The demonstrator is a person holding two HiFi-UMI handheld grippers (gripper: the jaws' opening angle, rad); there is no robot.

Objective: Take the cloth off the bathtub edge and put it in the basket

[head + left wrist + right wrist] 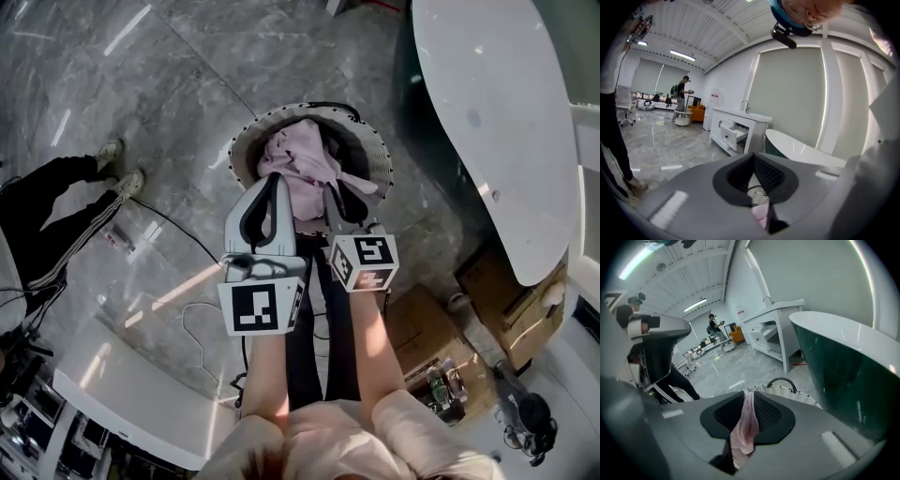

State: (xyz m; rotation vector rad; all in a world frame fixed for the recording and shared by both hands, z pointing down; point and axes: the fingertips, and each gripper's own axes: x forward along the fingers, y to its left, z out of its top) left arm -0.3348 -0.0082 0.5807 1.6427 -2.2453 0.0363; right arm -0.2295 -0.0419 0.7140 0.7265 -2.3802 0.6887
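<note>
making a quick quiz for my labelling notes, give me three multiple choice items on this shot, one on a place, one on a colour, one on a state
1. Where does most of the cloth lie?
a) on the bathtub edge
b) inside the basket
c) on the floor

2. What colour is the cloth?
a) pink
b) blue
c) yellow

3. How do the fingers of the right gripper stand?
a) wide apart and empty
b) closed on the cloth
c) closed on the basket handle

Answers: 1 b, the head view shows it bunched within the basket's rim; 2 a, it is pale pink in the head view; 3 b, the right gripper view shows pink fabric pinched between them.
</note>
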